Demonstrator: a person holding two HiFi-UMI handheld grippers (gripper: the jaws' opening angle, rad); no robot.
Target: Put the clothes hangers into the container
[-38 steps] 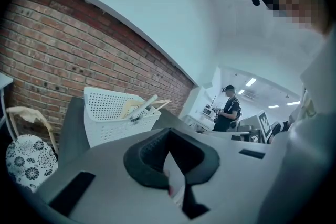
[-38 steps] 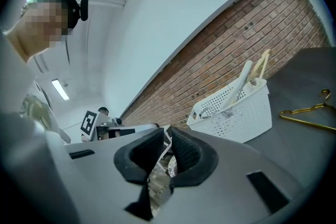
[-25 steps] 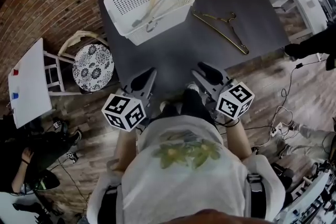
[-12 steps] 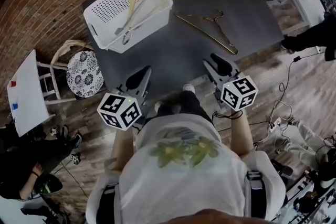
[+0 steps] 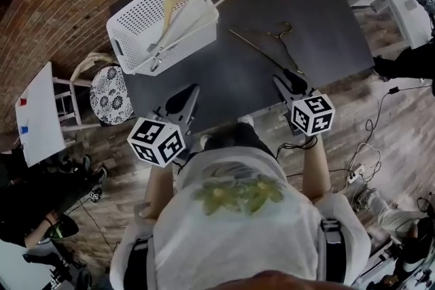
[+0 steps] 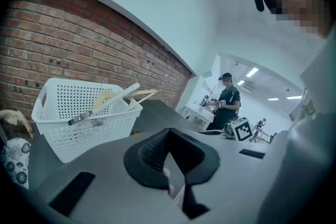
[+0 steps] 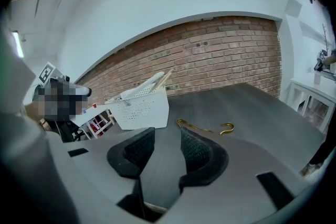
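Fingers [image 7: 197, 152] apart (right gripper [image 7: 165, 138]), gold hanger [image 5: 262, 47] end hidden

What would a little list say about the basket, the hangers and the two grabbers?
basket: white, on the dark table, far left
in basket: white and wooden hangers, poking over the rim
not in yet: gold hanger, flat on the table, right of the basket
left hand-held gripper: shut, empty
right hand-held gripper: open, empty, facing the gold hanger
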